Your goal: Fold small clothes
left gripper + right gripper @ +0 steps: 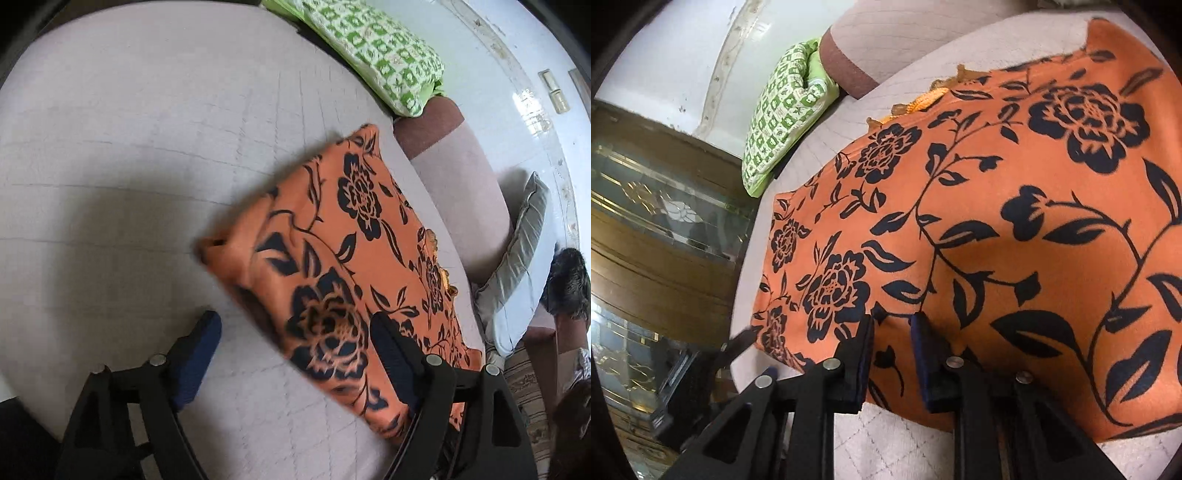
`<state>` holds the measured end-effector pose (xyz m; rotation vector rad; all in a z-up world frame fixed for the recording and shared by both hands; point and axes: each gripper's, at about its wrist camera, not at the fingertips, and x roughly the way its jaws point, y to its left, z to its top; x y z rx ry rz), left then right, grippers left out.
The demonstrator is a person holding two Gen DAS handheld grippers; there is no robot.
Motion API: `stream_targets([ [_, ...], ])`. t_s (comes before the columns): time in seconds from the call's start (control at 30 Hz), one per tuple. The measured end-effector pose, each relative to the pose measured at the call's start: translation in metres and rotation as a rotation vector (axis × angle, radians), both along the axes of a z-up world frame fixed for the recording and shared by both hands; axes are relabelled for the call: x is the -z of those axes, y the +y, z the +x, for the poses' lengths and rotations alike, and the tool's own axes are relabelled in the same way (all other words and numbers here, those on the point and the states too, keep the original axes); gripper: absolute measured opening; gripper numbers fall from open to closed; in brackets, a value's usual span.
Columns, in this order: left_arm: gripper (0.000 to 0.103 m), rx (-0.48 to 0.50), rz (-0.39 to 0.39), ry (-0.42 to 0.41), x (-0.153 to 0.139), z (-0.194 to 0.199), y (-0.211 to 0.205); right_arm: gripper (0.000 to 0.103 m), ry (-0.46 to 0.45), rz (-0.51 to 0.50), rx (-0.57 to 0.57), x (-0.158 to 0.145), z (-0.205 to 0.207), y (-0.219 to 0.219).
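An orange garment with black flowers lies folded into a long strip on the pale quilted bed. My left gripper is open above its near end, one finger over the cloth, the other over bare bed. In the right wrist view the same garment fills the frame. My right gripper is nearly closed, its jaws pinching the garment's near edge, with a fold of cloth between the blue pads.
A green and white patterned pillow lies at the bed's far edge, also in the right wrist view. A pinkish bolster and a grey cushion lie to the right. A wooden glass-fronted cabinet stands left.
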<state>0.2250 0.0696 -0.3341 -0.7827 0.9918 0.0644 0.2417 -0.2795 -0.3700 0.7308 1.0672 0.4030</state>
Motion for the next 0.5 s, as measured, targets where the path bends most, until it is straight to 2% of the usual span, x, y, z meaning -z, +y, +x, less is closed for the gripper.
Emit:
stream_targets([
  [0.07, 0.083, -0.011, 0.012, -0.044, -0.001, 0.006, -0.007, 0.024, 0.019, 0.044, -0.005, 0.003, 0.001, -0.007],
  [0.17, 0.08, -0.001, -0.019, -0.08, 0.003, 0.023, -0.012, 0.024, 0.044, 0.099, -0.001, 0.008, 0.003, -0.014],
  [0.2, 0.069, -0.009, -0.03, -0.093, 0.003, 0.026, -0.01, 0.024, 0.047, 0.107, -0.001, 0.008, 0.003, -0.014],
  [0.23, 0.048, -0.013, -0.05, -0.106, 0.006, 0.029, -0.008, 0.024, 0.046, 0.105, -0.005, 0.008, 0.004, -0.014],
  [0.27, 0.037, -0.012, -0.074, -0.1, 0.01, 0.033, -0.008, 0.024, 0.044, 0.099, -0.007, 0.007, 0.004, -0.013],
  [0.3, 0.031, -0.015, -0.101, -0.091, 0.017, 0.035, -0.006, 0.024, 0.037, 0.089, -0.012, 0.006, 0.004, -0.012],
  [0.37, 0.027, -0.02, -0.107, -0.119, 0.017, 0.032, -0.004, 0.022, 0.02, 0.071, -0.014, 0.002, 0.002, -0.01],
  [0.5, 0.023, 0.021, -0.031, -0.156, 0.008, 0.03, -0.013, 0.023, -0.1, -0.02, 0.0, -0.019, 0.0, -0.003],
])
